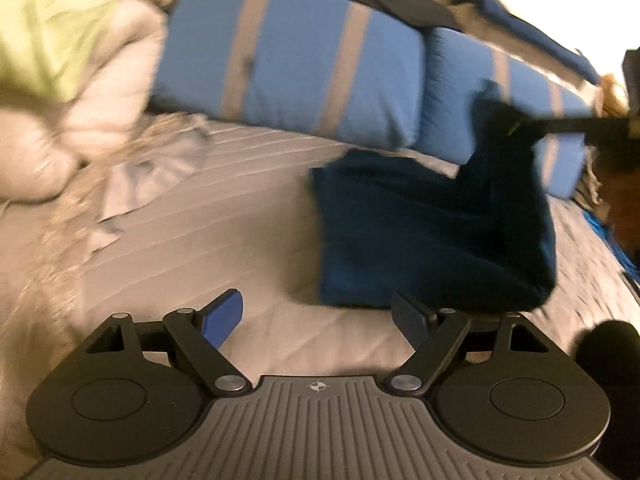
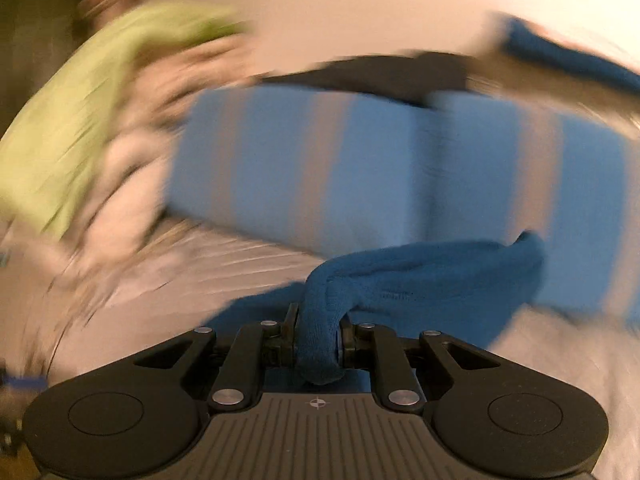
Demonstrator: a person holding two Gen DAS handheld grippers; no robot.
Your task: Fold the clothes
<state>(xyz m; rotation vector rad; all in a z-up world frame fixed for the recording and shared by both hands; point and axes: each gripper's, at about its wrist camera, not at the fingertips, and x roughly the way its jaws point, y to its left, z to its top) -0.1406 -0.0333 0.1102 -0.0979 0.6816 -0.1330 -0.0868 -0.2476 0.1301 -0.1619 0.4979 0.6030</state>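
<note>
Garment: dark blue cloth [image 1: 432, 232] at two o'clock on my bed [image 1: 200, 240].
Right tongs [image 2: 318, 344]: clamped on its bunched corner.
Left tongs [image 1: 316, 324]: wide, empty.
Risk: thin pinch may slip, spoiling the fold.

You see a dark blue garment [image 1: 432, 236], light-blue pillows [image 1: 292, 60] with grey stripes, and lime-green cloth [image 1: 52, 28].

The dark blue knit garment [image 1: 432, 232] lies partly folded on the pale bedsheet [image 1: 224, 216], just in front of the blue striped pillows [image 1: 296, 60]. One corner is lifted off the bed at the right, hanging in a dark drape. In the right wrist view, a bunched fold of it [image 2: 320, 332] is pinched tight.
</note>
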